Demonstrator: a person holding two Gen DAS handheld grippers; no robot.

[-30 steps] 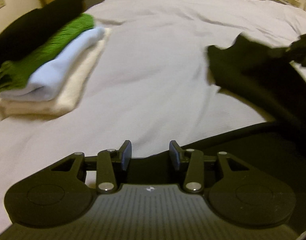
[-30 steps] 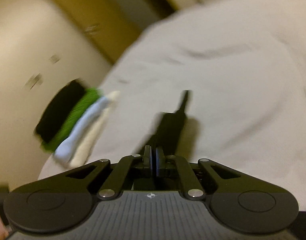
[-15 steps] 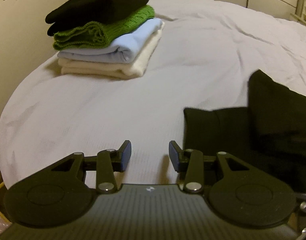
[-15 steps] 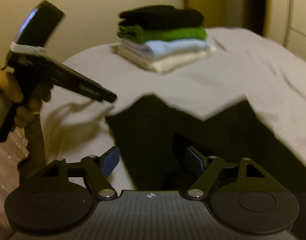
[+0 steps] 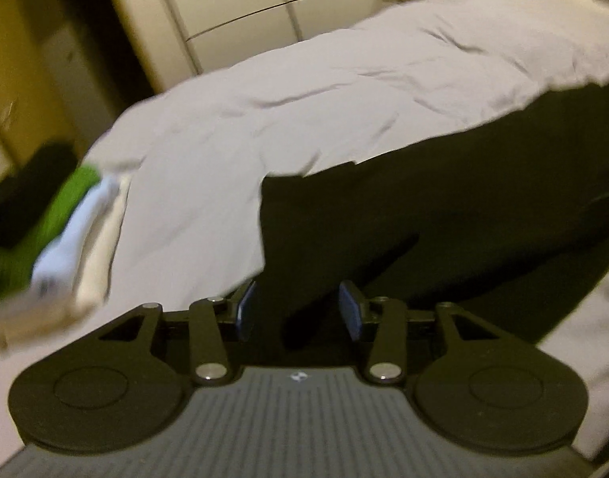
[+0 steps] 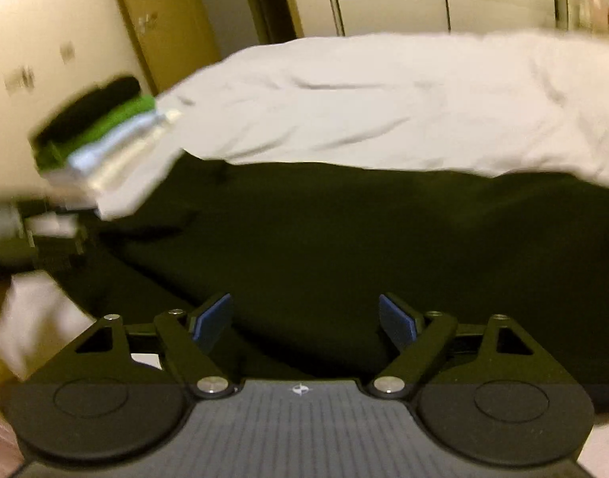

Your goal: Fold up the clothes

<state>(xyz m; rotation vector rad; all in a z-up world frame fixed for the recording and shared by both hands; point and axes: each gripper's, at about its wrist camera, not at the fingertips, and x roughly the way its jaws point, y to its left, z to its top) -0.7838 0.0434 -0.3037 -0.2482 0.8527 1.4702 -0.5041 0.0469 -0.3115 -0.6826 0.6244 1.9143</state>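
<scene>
A black garment (image 5: 443, 215) lies spread on the white bed (image 5: 304, 91); in the right wrist view the black garment (image 6: 344, 247) fills the middle of the frame. My left gripper (image 5: 298, 308) is open, its blue pads over the garment's near left corner with cloth between and below them. My right gripper (image 6: 304, 318) is open wide, low above the dark cloth. A blurred stack of folded clothes (image 5: 53, 231), black, green, pale blue and cream, sits at the bed's left edge; the same stack (image 6: 101, 143) shows in the right wrist view.
White wardrobe doors (image 5: 264, 4) stand behind the bed. A dark doorway (image 5: 105, 32) and a yellowish wall (image 6: 45, 32) are at the left. Beyond the garment the bed (image 6: 384, 99) is bare sheet with shallow wrinkles.
Both grippers have swung down close over the black garment, which now lies flatter and wider. The right gripper, shut on the garment a second ago, is open. Both views are motion blurred.
</scene>
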